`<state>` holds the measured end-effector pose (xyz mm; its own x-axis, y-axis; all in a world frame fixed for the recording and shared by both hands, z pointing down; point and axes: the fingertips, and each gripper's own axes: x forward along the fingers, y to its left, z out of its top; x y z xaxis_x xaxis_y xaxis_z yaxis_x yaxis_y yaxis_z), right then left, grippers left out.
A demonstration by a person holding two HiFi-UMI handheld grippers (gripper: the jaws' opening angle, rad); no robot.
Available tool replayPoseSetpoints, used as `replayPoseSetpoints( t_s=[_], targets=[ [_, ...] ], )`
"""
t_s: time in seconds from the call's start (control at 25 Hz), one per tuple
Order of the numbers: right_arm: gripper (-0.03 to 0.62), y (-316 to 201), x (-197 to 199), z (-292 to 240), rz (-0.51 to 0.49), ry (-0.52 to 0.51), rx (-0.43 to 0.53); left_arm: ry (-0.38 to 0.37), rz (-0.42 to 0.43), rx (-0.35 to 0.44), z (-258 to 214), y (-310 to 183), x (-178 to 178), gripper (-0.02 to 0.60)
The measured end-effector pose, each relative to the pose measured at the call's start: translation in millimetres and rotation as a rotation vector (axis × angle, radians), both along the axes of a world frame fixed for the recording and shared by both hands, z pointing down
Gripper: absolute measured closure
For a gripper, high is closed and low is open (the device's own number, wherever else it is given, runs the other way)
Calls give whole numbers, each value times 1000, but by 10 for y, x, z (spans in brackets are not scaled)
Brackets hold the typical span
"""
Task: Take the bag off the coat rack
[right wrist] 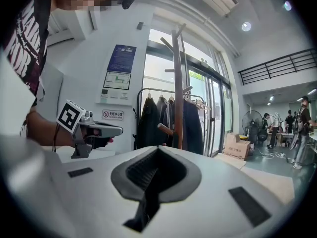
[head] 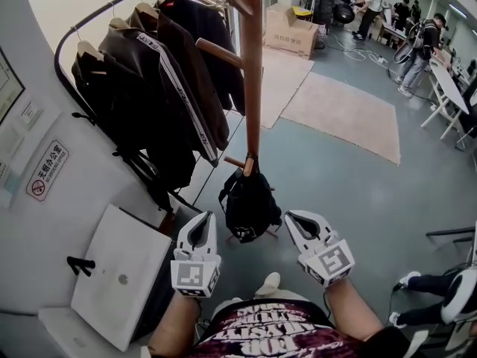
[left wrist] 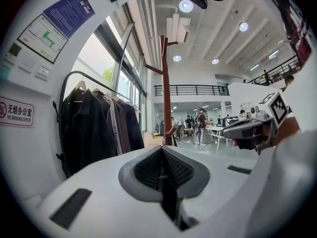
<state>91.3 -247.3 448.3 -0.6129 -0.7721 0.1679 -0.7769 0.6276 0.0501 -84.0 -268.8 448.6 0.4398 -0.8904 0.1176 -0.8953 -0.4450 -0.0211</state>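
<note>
Black bag (head: 250,203) hung, apparently from a low peg (head: 234,161), on the wooden coat rack (head: 252,73); my left tool (head: 202,221) and right tool (head: 298,220) were closed, empty, near it.

coat rack (head: 253,73) top off-frame

1. Open grey floor (head: 350,192) to the right of the black bag (head: 250,203) leaves free passage.
2. Hanging dark jackets (head: 160,88) crowd its left side.
3. The wooden rack pole (head: 253,73) and a peg (head: 218,51) stand above it.
4. A white box (head: 119,274) sits just beside the left gripper (head: 201,222).
</note>
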Motion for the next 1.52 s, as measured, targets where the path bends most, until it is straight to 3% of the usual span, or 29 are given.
replayPoseSetpoints(
  t_s=[0.64, 0.88, 1.12, 1.52],
  targets=[
    [591, -258, 202, 19, -90, -86, -12, -7, -34, -3, -89, -210, 389, 575],
    [591, -423, 135, 62, -90, -117, -32, -38, -27, -13, -74, -300, 312, 575],
    [591, -600, -28, 17, -88, -107, -39, -47, 24, -37, -11, -578, 315, 575],
    [591, -904, -141, 96, -61, -54, -82, 20, 111, -65, 92, -920, 462, 575]
  ],
)
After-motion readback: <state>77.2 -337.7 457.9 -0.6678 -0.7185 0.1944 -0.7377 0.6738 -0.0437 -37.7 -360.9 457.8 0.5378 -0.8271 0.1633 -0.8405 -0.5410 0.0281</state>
